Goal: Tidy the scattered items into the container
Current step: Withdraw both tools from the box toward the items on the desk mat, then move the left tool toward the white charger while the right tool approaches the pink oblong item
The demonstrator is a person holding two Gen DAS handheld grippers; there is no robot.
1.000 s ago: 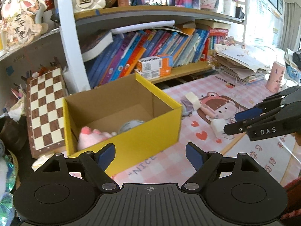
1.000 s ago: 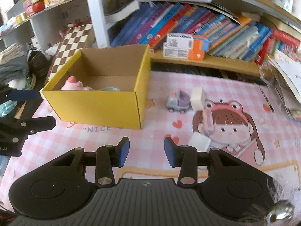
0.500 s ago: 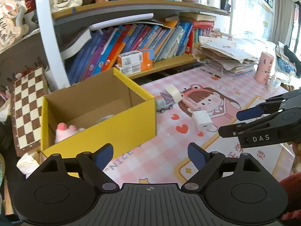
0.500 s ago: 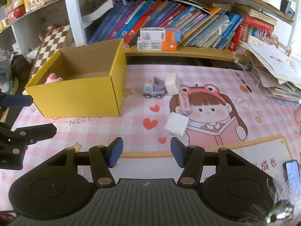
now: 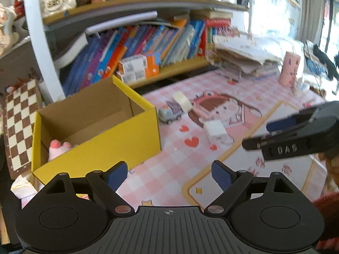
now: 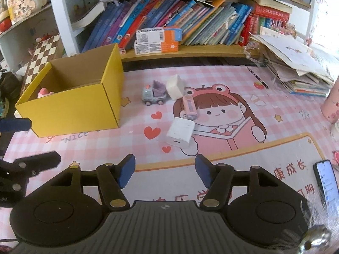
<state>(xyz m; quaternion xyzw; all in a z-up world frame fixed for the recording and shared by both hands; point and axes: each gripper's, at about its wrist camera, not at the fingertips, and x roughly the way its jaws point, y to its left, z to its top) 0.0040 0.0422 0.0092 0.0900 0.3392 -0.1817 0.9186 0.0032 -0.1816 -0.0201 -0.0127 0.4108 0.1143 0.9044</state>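
Box [image 6: 70,108] holds pink plush [image 6: 45,92] w/ both tools, left tool [image 5: 169,174] & right tool [image 6: 165,169], spread, gripping nothing.

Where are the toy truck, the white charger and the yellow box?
toy truck [image 6: 153,94]: right wrist view, on its grey cab.
white charger [image 6: 180,130]: right wrist view, on its top face.
yellow box [image 6: 70,110]: right wrist view, on its front wall.

Bright daylight from the far right, window [image 5: 273,10] blown out to white glare, left wrist view motion-blurred throughout, right wrist view sharp, soft shadows beside the yellow box [image 6: 70,105], strong fisheye bending with dark corners
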